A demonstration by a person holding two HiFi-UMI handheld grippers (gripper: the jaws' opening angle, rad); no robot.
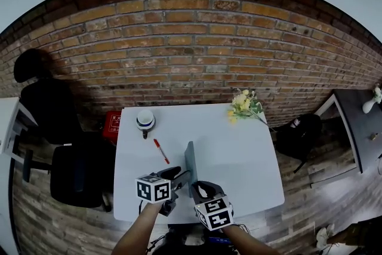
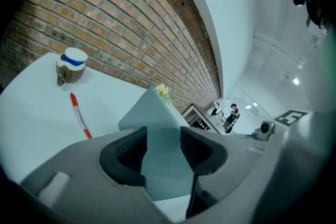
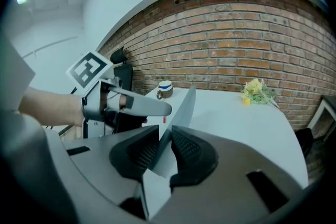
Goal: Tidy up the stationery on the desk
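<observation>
Two tongs work on one grey-blue notebook [image 1: 190, 165], which stands on edge near the front of the white table [image 1: 245, 158], probably so it can be lifted clear or set straight. The right gripper [image 3: 165, 152] is clamped on the notebook's near edge, its ribbed pads pressed to both covers, and seems to bear the weight. The left gripper [image 2: 163, 152] has its jaws wide apart with the notebook's flat side filling the gap. No pad is seen pressing there, so it looks like it is only steadying the notebook. From the right gripper view, one left finger reaches to the notebook's side.

Further back on the table lie a red pen [image 1: 161, 151], loose and well apart from the notebook, a small lidded cup [image 1: 145, 120] near the far left corner, and a bunch of yellow flowers [image 1: 243, 106] at the far right. Behind the table runs a brick wall [image 1: 191, 45]; a black chair [image 1: 77, 170] stands to the left and a black bag [image 1: 301, 134] sits on the floor to the right.
</observation>
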